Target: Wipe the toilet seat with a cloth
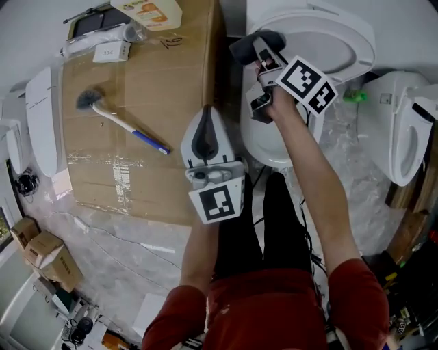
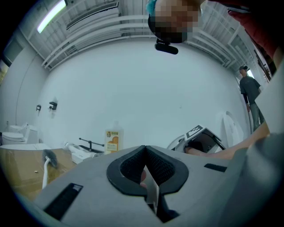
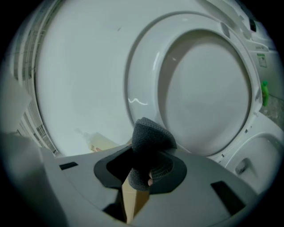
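Observation:
My right gripper (image 1: 263, 56) is shut on a dark grey cloth (image 1: 250, 44) and hangs in front of the toilet's raised white lid (image 1: 321, 34). In the right gripper view the cloth (image 3: 151, 137) bunches up out of the gripper (image 3: 144, 167), and the lid's inner face (image 3: 204, 84) fills the view, a little apart from the cloth. The toilet's seat rim (image 1: 268, 147) shows below my right forearm. My left gripper (image 1: 206, 119) is held up left of the toilet, away from it. Its jaws (image 2: 145, 153) are shut with nothing between them, pointing level at a white wall.
Left of the toilet lies a cardboard sheet (image 1: 171, 89) with a toilet brush (image 1: 120, 122) and an orange-labelled bottle (image 1: 147, 10). Another toilet (image 1: 404, 130) stands at the right, a third fixture (image 1: 41, 116) at the left. Small cardboard boxes (image 1: 44, 253) sit at lower left. A person (image 2: 249, 91) stands far right.

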Action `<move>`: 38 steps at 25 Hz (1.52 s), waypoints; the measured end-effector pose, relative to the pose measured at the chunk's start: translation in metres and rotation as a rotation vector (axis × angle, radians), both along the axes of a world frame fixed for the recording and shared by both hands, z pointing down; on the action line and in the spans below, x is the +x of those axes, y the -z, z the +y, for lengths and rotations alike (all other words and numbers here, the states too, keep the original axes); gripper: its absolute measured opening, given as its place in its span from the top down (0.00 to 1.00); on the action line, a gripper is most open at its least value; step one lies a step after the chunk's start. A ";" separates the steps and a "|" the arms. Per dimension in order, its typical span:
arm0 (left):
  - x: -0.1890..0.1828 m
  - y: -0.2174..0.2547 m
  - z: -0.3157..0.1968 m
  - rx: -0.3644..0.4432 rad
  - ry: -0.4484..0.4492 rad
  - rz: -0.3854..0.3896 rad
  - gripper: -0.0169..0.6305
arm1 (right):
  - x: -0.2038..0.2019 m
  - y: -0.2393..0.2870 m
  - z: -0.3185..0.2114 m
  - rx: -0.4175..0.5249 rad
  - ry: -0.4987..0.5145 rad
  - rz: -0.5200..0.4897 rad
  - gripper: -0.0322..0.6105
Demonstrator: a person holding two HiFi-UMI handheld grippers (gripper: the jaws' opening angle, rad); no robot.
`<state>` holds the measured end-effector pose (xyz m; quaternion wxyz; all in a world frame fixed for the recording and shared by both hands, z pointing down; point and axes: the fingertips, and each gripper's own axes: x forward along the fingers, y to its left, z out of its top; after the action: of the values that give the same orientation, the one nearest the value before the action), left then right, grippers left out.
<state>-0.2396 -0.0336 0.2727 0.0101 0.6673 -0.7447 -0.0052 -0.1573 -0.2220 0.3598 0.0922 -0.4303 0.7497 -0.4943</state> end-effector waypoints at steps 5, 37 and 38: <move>0.007 0.009 -0.004 0.003 -0.012 0.005 0.95 | 0.005 0.020 -0.002 0.084 0.051 0.136 0.81; 0.154 0.042 -0.075 0.028 -0.220 -0.003 0.95 | 0.193 0.095 -0.035 0.398 0.027 0.572 0.81; 0.158 0.042 -0.077 0.031 -0.229 -0.013 0.95 | 0.199 0.093 -0.035 0.396 0.023 0.576 0.81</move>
<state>-0.0812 -0.1109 0.2310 -0.0047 0.7481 -0.6635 -0.0111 0.0417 -0.2575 0.2664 -0.0469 -0.5174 0.8310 -0.1985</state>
